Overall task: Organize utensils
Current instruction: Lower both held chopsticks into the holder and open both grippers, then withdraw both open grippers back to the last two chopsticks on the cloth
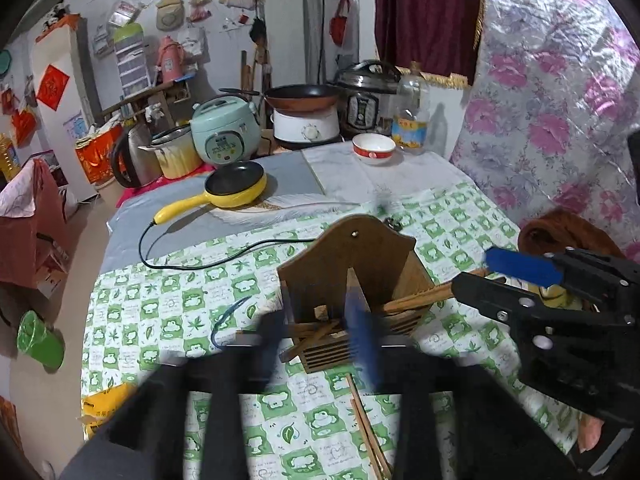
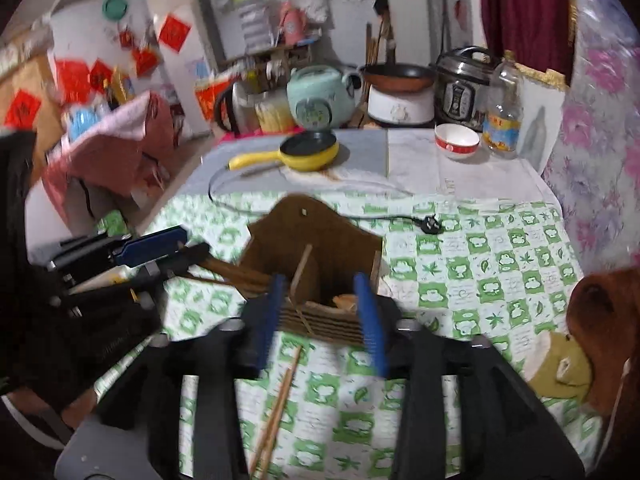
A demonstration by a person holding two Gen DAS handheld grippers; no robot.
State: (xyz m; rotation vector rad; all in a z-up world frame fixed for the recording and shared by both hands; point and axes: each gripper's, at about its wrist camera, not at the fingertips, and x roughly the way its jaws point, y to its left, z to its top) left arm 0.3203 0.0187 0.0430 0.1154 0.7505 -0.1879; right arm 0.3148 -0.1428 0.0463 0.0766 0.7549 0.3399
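Observation:
A brown wooden utensil holder (image 1: 352, 284) with two compartments stands on the green-checked tablecloth; it also shows in the right wrist view (image 2: 316, 272). Chopsticks (image 1: 316, 332) lean in its left compartment and more chopsticks (image 1: 420, 300) stick out of its right side. A loose pair of chopsticks (image 2: 276, 412) lies on the cloth in front of it. My left gripper (image 1: 320, 344) is open and empty, just in front of the holder. My right gripper (image 2: 324, 320) is open and empty, its blue pads (image 2: 370, 320) either side of the holder's front.
A yellow electric pan (image 1: 232, 190) with its black cord (image 1: 192, 260) lies behind the holder. A red-and-white bowl (image 1: 373, 148), a bottle (image 1: 412, 116) and rice cookers stand at the back. A brown plush toy (image 2: 600, 344) sits at the right edge.

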